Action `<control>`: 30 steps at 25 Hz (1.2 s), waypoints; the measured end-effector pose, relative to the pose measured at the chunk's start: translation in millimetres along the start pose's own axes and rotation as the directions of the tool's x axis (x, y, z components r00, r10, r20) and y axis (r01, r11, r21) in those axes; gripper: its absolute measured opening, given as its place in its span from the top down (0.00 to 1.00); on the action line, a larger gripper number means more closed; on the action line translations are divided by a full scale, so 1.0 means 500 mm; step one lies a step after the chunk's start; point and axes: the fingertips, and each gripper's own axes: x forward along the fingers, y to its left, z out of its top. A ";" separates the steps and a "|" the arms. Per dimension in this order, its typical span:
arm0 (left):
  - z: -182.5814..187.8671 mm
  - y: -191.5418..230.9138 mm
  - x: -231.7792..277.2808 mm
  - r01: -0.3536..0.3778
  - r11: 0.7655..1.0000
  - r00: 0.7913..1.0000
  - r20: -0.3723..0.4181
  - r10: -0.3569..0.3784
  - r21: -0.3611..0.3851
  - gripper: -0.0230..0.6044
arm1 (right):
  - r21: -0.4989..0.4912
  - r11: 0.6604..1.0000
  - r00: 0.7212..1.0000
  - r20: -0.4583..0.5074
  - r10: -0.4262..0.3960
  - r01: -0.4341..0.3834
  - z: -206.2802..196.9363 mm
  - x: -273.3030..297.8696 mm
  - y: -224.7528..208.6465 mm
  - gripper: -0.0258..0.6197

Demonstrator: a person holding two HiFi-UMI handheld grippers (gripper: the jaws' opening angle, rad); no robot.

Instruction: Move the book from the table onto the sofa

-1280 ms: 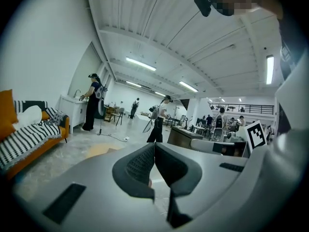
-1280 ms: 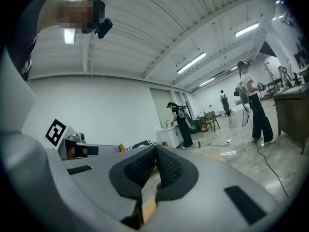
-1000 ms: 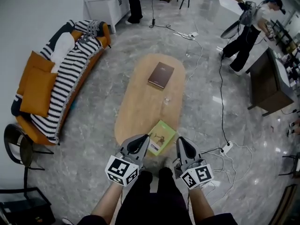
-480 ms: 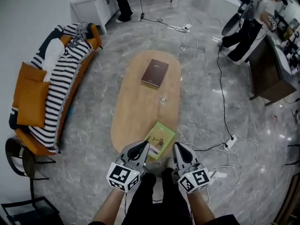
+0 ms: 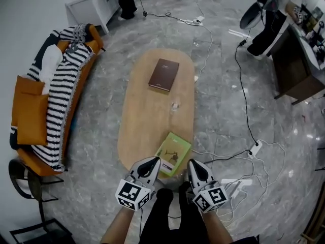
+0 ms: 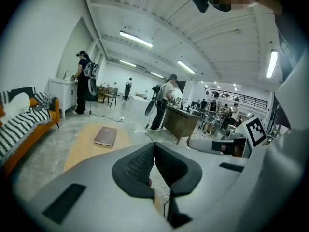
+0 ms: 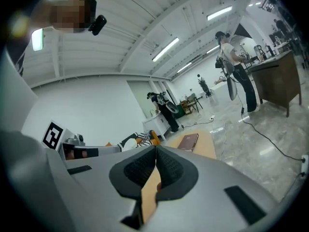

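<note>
Left gripper, right gripper closed, empty, at near end of oval wooden table. Thin green book just ahead, brown book farther along table; small clear item between, possibly glass.

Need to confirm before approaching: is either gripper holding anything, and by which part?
Nothing. Left gripper and right gripper are shut, empty; brown book and green book lie on the table.
</note>
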 end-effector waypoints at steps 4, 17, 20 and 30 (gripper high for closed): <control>-0.060 0.015 0.049 0.014 1.000 0.999 -0.043 -0.014 -0.009 0.94 | 0.051 0.998 0.999 -0.015 -0.034 0.034 -0.058 0.016 -0.051 0.92; -0.203 0.064 0.163 0.065 0.998 0.984 -0.162 -0.069 -0.024 0.94 | 0.154 0.979 0.990 -0.071 -0.124 0.134 -0.187 0.070 -0.168 0.92; -0.232 0.087 0.181 0.063 0.998 0.980 -0.186 -0.067 -0.027 0.94 | 0.175 0.970 0.984 -0.101 -0.150 0.166 -0.229 0.079 -0.191 0.92; -0.379 0.155 0.256 0.092 0.995 0.946 -0.308 -0.101 -0.044 0.94 | 0.238 0.947 0.962 -0.219 -0.163 0.214 -0.397 0.116 -0.272 0.92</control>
